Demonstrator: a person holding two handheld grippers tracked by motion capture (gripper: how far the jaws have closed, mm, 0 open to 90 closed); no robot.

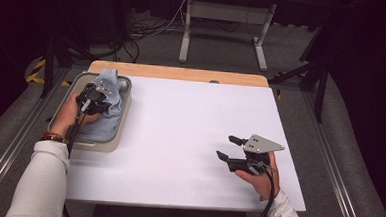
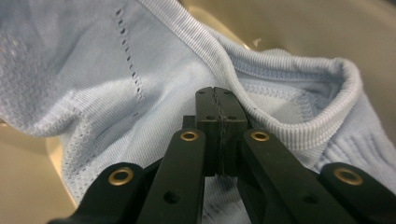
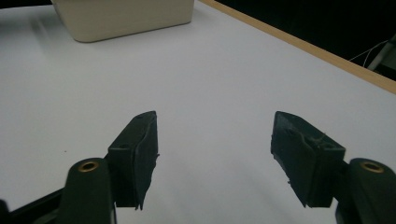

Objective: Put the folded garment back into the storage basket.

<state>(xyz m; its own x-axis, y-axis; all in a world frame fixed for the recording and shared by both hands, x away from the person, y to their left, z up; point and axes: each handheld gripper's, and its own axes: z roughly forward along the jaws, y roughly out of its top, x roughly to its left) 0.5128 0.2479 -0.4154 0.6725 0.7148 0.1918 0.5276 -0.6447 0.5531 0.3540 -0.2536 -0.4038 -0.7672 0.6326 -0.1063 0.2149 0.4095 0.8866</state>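
Jaws of the left tool (image 2: 221, 100) are pressed together on a fold of the pale blue knitted garment (image 2: 140, 70), just beside its ribbed collar. That garment lies bunched inside the beige tub (image 1: 121, 127) at the left edge of the white worktop (image 1: 189, 133), with part of it lifted above the rim. Well apart, the right tool (image 3: 214, 140) hovers low over bare worktop, its jaws spread wide and holding nothing.

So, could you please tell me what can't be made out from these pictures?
- Whether the shut left gripper pinches the blue garment: left gripper view, jaw tips cover the contact.
- The tub's bottom: high view, garment and hand cover it.
- The tub's contents: right gripper view, top edge cuts it off.
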